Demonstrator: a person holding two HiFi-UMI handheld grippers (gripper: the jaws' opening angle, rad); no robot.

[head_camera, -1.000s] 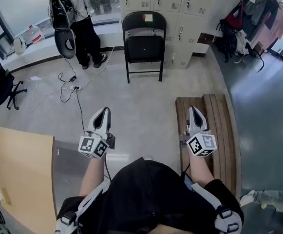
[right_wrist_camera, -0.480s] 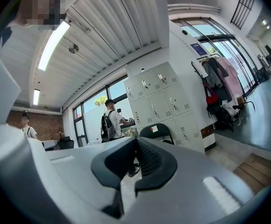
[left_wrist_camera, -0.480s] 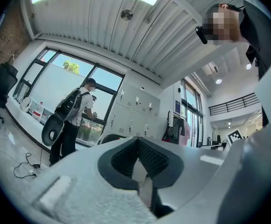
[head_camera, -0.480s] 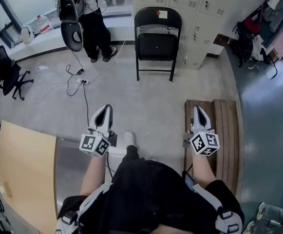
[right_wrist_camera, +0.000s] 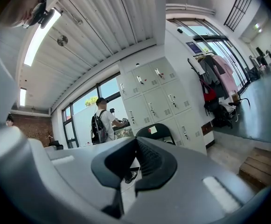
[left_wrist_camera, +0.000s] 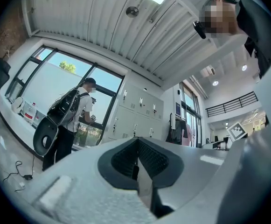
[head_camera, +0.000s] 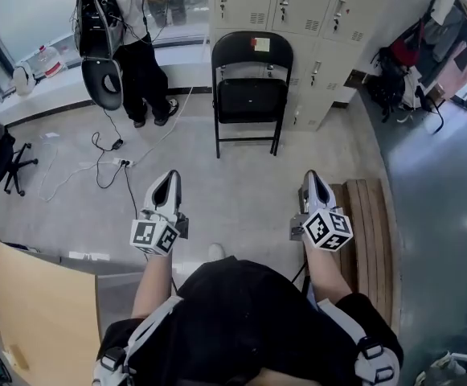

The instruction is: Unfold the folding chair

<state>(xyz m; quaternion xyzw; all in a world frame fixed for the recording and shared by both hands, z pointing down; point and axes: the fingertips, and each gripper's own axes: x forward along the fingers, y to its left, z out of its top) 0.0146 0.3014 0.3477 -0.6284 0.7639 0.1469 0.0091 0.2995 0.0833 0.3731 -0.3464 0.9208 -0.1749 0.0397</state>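
A black folding chair [head_camera: 250,95] stands upright against the lockers, well ahead of both grippers; whether its seat is folded I cannot tell. Its curved back [right_wrist_camera: 156,129] shows just above the right jaws in the right gripper view. My left gripper [head_camera: 169,182] is shut and empty, held out over the bare floor and pointing at the chair. My right gripper [head_camera: 312,180] is also shut and empty, level with the left one. The left gripper view shows only the closed left gripper [left_wrist_camera: 136,146] itself; the right gripper [right_wrist_camera: 136,146] is likewise closed in its own view.
A person with a backpack [head_camera: 129,47] stands left of the chair by the window. Beige lockers [head_camera: 297,6] line the back wall. A slatted wooden bench [head_camera: 370,223] lies beside my right gripper. Cables [head_camera: 112,163] trail on the floor, and a wooden tabletop [head_camera: 44,312] sits near left.
I have walked across the floor toward the chair, which looks a little nearer and larger. Both grippers travelled along with me and stayed shut.
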